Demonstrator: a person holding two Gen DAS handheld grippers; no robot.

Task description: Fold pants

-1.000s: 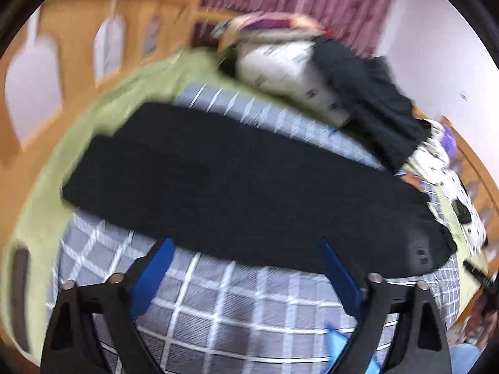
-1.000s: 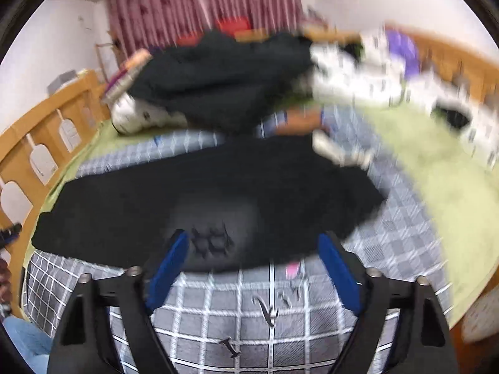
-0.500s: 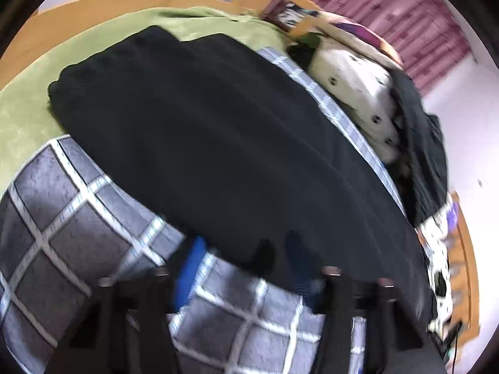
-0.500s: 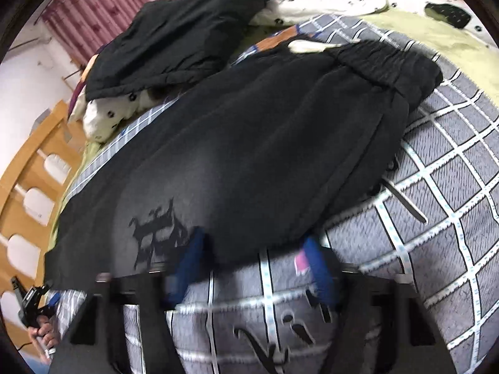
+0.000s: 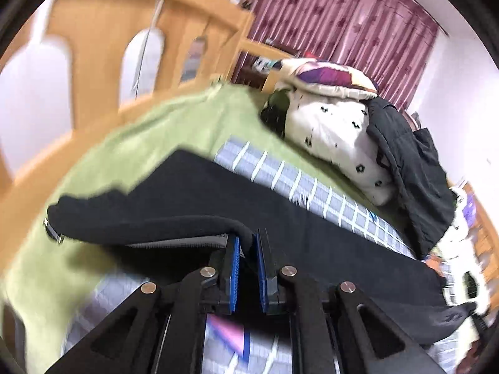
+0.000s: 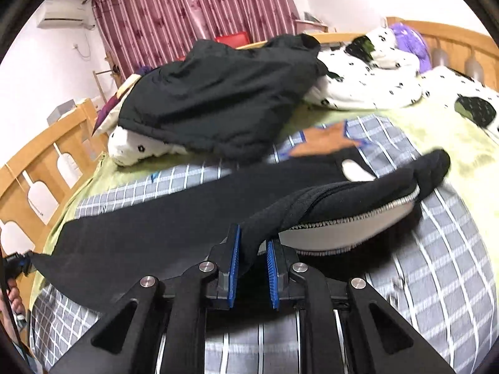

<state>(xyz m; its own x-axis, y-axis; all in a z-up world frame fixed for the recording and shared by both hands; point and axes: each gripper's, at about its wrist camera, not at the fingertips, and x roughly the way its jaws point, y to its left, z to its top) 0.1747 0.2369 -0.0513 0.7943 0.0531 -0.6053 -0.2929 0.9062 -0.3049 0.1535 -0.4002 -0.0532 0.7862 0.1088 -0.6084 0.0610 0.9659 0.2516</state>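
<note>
Black pants lie stretched across a grey checked sheet on a bed. In the left wrist view my left gripper is shut on the near edge at the leg end, and the pinched edge curls up off the sheet. In the right wrist view the pants run off to the left. My right gripper has the near edge at the waist end between its blue pads, and its jaws are closing on it. The raised waistband shows its grey inside.
A black jacket lies over a white spotted quilt behind the pants. A green blanket covers the mattress under the sheet. A wooden bed rail runs along the side. A hand shows at the left edge.
Both grippers went from wide open above the pants' near edge to closed on it. The pinched edge has come up off the sheet at both ends.
</note>
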